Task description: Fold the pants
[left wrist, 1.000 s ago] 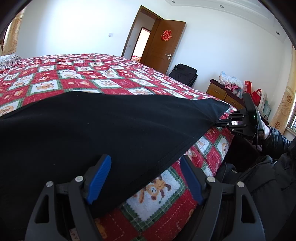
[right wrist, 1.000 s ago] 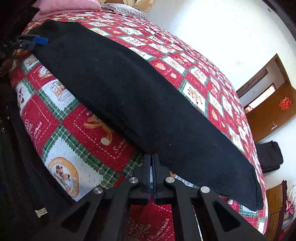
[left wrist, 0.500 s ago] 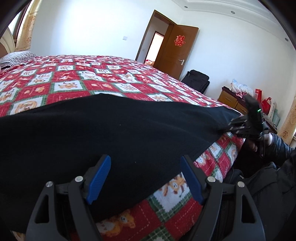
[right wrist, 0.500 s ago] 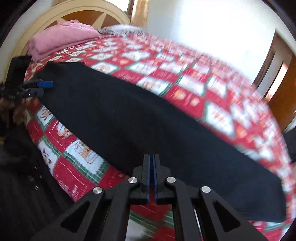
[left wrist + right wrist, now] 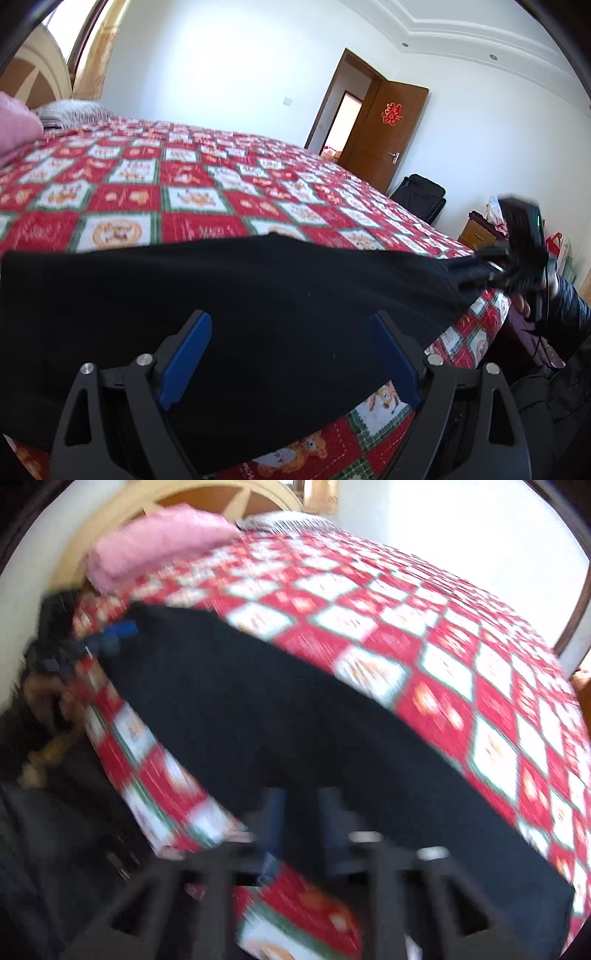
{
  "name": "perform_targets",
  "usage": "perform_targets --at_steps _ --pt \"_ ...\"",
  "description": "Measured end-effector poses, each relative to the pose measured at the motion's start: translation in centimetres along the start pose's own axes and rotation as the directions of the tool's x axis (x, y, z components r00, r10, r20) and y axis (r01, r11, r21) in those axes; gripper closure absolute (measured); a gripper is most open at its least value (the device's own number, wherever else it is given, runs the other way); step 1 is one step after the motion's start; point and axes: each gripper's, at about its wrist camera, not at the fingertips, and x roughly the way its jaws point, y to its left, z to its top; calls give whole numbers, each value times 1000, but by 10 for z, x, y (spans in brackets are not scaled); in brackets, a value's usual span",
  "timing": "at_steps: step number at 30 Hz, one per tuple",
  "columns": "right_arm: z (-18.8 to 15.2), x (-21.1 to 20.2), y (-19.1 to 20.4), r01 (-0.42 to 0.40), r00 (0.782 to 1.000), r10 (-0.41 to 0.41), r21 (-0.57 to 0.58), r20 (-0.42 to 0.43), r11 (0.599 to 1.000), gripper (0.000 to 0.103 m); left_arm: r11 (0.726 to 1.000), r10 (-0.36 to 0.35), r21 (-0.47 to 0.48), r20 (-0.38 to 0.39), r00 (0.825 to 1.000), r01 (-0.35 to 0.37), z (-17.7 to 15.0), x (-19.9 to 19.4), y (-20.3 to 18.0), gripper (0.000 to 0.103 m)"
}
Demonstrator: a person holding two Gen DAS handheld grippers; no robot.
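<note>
Our left gripper (image 5: 291, 354) hovers spread over the black pants (image 5: 258, 295) at lower frame; our right gripper (image 5: 301, 812), blurred, shows slightly parted fingers.

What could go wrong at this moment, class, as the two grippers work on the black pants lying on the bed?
1. The left gripper stands open over the black pants, so that end is unheld and may drag or bunch.
2. The pants lie along the edge of the bed, so they may slide off.
3. The right wrist view is blurred; the right gripper's grasp is uncertain.

One pants (image 5: 258, 295), two hand-held grippers (image 5: 291, 354) (one bedspread (image 5: 192, 199)).
</note>
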Motion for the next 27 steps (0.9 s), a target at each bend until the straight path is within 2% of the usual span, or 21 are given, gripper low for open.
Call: perform_targets --at_steps 3,5,7,13,14,16,19,22,25,27 --pt "39 6 9 -84 995 83 19 61 996 47 1000 -7 30 -59 998 9 -12 11 -5 13" --pt "65 16 15 -121 991 117 43 71 992 47 995 30 93 -58 998 -25 -18 13 -12 13" --pt "90 29 17 -183 981 176 90 83 979 48 994 33 102 -68 997 -26 -19 13 -14 13" --pt "148 85 21 -292 956 279 201 93 935 58 993 -6 118 -61 998 14 -25 8 -8 13" --pt "154 95 21 -318 948 306 231 88 920 65 990 -2 137 -58 998 9 -27 8 -9 13" --pt "162 119 20 -380 923 379 310 65 872 69 985 14 171 -58 998 -4 -30 8 -12 13" --pt "167 143 19 -410 901 433 391 32 824 69 977 40 213 -60 997 -26 -33 10 -18 13" --pt "165 165 18 -472 846 533 477 7 742 69 980 21 197 -52 998 -10 -32 8 -14 13" --pt "164 176 23 -488 821 570 500 -13 715 69 984 -2 178 -47 999 10 -32 6 -11 13" --pt "165 183 24 -478 819 574 524 -24 705 69 983 -1 182 -46 999 9 -32 6 -11 13"
